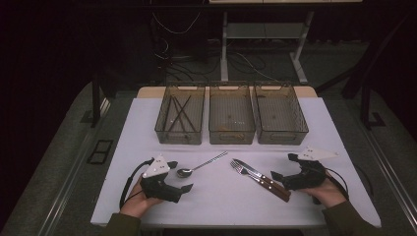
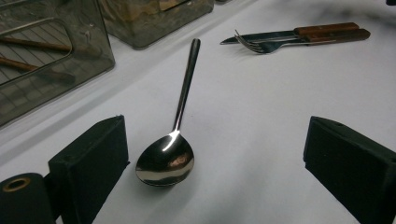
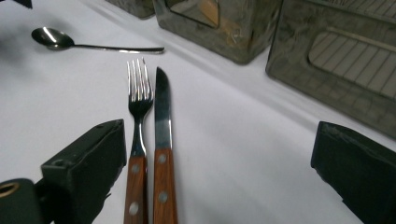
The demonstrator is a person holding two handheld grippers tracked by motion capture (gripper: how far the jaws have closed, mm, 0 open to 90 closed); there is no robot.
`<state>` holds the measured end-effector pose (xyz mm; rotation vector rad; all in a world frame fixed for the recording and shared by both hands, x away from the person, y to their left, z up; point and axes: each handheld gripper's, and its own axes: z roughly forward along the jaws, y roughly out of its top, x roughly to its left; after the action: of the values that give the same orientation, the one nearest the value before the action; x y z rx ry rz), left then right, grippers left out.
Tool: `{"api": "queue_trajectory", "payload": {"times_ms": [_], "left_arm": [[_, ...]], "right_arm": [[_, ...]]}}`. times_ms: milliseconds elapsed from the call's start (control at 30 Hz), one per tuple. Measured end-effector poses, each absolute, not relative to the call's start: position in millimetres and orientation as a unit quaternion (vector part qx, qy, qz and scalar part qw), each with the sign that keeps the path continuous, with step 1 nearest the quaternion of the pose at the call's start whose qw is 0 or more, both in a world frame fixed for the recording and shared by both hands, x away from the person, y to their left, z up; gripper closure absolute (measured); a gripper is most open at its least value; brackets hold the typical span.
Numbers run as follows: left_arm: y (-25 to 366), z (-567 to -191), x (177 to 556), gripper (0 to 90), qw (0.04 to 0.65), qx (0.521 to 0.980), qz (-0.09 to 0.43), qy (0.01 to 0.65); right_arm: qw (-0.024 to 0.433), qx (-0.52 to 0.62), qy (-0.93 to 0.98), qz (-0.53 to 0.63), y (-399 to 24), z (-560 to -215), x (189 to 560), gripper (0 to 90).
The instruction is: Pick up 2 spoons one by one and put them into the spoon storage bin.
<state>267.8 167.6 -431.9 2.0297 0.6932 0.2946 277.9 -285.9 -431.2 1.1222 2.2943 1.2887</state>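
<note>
The high camera hangs above my side of the white table (image 1: 216,196), looking forward and down at the three bins (image 1: 231,113) along its far edge. The camera on my left tongs sits low, close over the spoon (image 2: 170,151), facing far and right. My right tongs' camera sits as low, close behind the fork (image 3: 139,116) and knife (image 3: 162,140). All three share that cutlery.

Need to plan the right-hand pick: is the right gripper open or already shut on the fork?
Open. The right gripper has its jaws wide apart; the fork and knife lie untouched on the table between them.
</note>
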Motion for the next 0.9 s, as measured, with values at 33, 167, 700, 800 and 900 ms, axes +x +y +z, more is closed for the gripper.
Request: {"api": "queue_trajectory", "payload": {"times_ms": [33, 167, 700, 800, 900], "left_arm": [[167.6, -431.6, 267.7, 5.8, 0.472, 0.825, 0.118, 0.286], [168.3, -429.5, 269.0, 5.7, 0.473, 0.826, 0.116, 0.283], [172.1, -419.8, 301.3, 15.1, 0.469, 0.83, 0.106, 0.282], [169.5, -417.2, 308.7, 20.7, 0.461, 0.834, 0.107, 0.283], [167.6, -417.6, 314.4, 27.8, 0.453, 0.838, 0.108, 0.286]], "right_arm": [[0.141, 0.39, 0.793, 0.447, -288.0, -432.9, 275.6, 3.5], [0.141, 0.395, 0.793, 0.443, -295.9, -437.8, 267.9, 3.5], [0.133, 0.391, 0.799, 0.437, -299.0, -441.7, 254.1, 3.5], [0.134, 0.392, 0.799, 0.436, -299.2, -441.7, 254.4, 3.5], [0.134, 0.391, 0.8, 0.435, -299.2, -441.9, 254.7, 3.5]]}}
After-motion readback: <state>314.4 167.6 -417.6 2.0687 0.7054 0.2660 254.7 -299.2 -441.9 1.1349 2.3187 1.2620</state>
